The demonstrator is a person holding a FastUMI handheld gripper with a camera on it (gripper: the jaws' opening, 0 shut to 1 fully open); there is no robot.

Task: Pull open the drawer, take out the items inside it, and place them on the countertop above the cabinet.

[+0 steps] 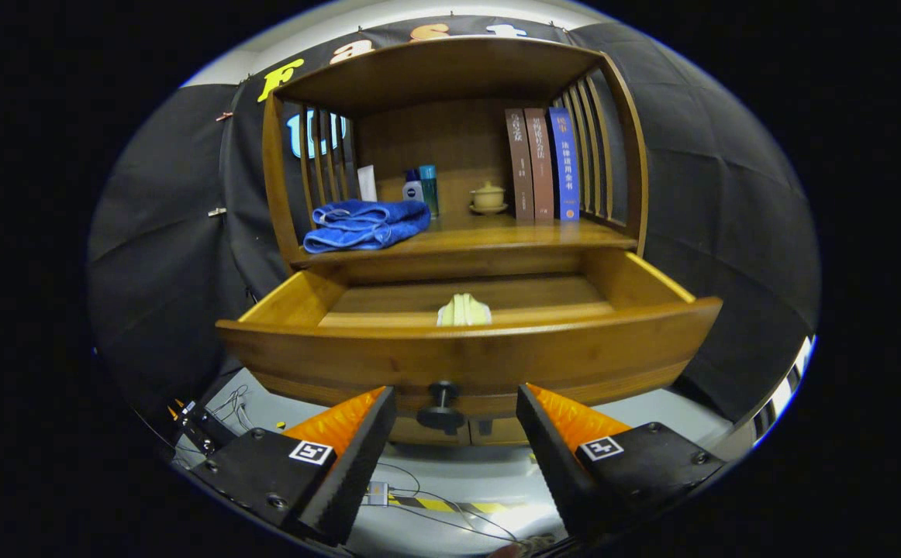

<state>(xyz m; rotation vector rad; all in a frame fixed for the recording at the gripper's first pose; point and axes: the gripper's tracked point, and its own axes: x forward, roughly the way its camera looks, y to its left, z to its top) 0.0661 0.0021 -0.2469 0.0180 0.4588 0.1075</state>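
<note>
Nearest: gripper (456, 403), its two fingers standing apart and holding nothing, with orange-backed pads (357, 446) flanking open space.

Between the fingertips and slightly beyond: the black drawer knob (442, 408), sitting in the gap, touched by neither finger.

Next: drawer (466, 358), standing pulled well out of the cabinet, its curved front edge running across just ahead of the fingers.

Inside the drawer: a pale yellow folded item (464, 311), lying against the inside of the front panel near the middle; bare wooden floor showing on both sides and behind it.

Above: countertop (497, 232), carrying a blue towel (365, 225) at the left front edge; open wood lying to the right of it.

Farthest: two small bottles (421, 188), a lidded cup (488, 197) and three upright books (542, 164), standing along the back.
</note>
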